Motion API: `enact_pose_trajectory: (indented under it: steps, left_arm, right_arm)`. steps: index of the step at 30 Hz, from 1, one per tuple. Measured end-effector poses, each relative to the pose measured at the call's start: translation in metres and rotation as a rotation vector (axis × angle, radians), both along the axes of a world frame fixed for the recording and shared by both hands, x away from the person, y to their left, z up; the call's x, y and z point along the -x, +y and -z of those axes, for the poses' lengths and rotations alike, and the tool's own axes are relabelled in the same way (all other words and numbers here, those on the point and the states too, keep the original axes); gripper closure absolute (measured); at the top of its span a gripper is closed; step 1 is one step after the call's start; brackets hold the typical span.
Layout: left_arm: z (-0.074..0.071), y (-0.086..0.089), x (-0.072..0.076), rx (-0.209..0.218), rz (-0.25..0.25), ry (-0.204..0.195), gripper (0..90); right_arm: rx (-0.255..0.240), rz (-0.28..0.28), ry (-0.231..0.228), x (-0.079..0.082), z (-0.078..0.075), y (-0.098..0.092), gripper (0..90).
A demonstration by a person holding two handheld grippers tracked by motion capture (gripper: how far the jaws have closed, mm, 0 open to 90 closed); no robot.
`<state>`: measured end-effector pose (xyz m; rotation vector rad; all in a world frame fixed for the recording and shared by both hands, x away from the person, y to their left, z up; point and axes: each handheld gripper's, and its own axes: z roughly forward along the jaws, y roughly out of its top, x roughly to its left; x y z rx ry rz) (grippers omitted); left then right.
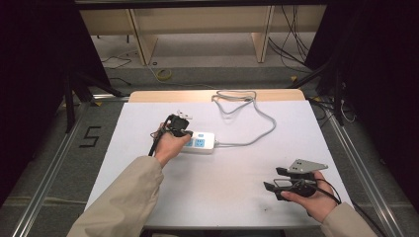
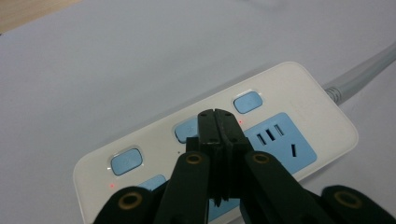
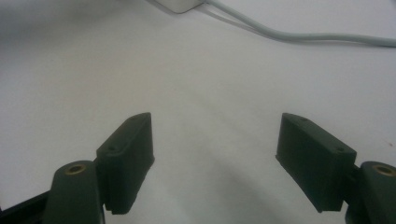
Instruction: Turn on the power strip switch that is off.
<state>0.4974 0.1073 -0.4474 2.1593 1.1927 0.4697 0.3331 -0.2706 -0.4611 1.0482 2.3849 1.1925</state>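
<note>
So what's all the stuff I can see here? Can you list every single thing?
power strip: one, white with blue sockets and blue buttons, middle of the table, under the left claw
cable: one, grey, runs from the strip's right end and loops at the table's far edge
table: one, white top with a wooden far edge
shelf unit: one, pale wood, on the floor behind the table
floor wires: a few, yellow and dark, behind the table
left claw: one, black, jaws shut, tips over the strip's middle button
right claw: one, black, jaws open, nothing between them, over bare table
sleeves: two, beige, near edge
</note>
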Motion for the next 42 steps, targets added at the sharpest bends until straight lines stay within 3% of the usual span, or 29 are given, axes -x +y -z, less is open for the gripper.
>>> enact_pose_trajectory:
  steps: [3, 11, 23, 42]
  left_arm:
    - [-0.001, -0.001, -0.004, 0.009, -0.008, 0.001, 89.6]
    - [-0.005, -0.005, -0.012, -0.019, -0.004, -0.006, 89.6]
    - [-0.003, -0.001, -0.023, -0.048, -0.023, 0.032, 89.6]
    - [0.0, -0.003, -0.025, -0.06, -0.024, 0.051, 89.6]
  right_arm:
    - [-0.002, 0.002, 0.001, 0.0, 0.0, 0.0, 27.5]
    - [-0.003, 0.003, 0.0, 0.0, 0.0, 0.0, 27.5]
    - [-0.002, -0.002, 0.001, 0.0, 0.0, 0.0, 27.6]
    - [-0.001, -0.004, 0.002, 0.0, 0.0, 0.0, 27.6]
